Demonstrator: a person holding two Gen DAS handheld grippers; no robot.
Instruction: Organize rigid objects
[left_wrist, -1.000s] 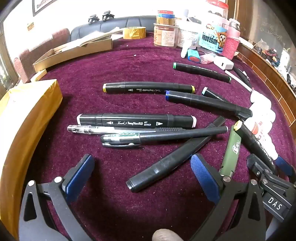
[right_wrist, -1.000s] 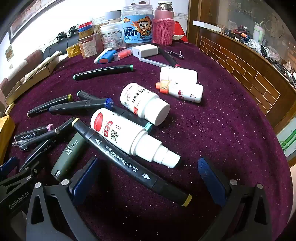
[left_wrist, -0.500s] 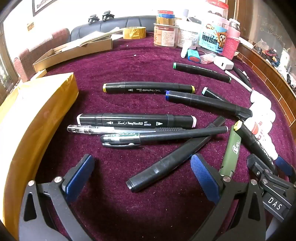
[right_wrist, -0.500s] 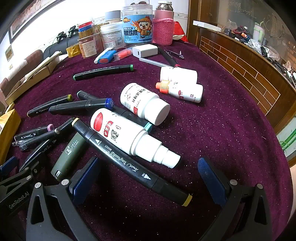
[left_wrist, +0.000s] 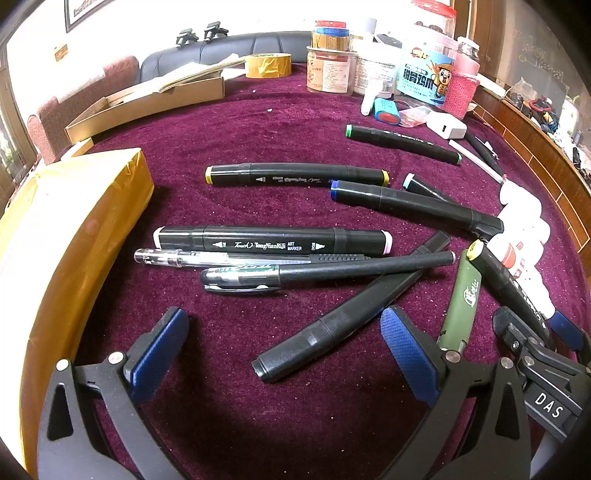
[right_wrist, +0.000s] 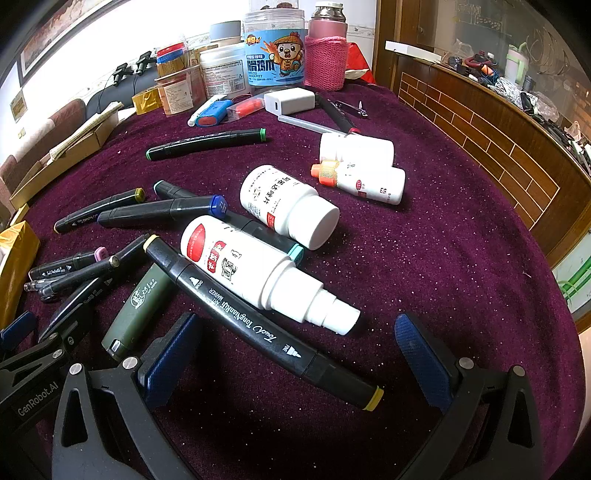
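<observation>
Since a second ago only the gold-wrapped package (left_wrist: 70, 236) has been slid further in from the left. Markers (left_wrist: 273, 242) and bottles (right_wrist: 255, 264) are left scattered on the cloth; nothing is sorted. Left gripper (left_wrist: 284, 354) and right gripper (right_wrist: 295, 354) are held wide open, empty.

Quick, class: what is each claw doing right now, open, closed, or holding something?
Left claw: open, holding nothing, above the pens.
Right claw: open, holding nothing; a yellow-capped marker lies between its fingers.

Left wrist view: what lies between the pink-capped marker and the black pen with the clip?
A clear gel pen, lying alongside the pink-capped marker and above the black pen. Shows in the left wrist view.
</observation>
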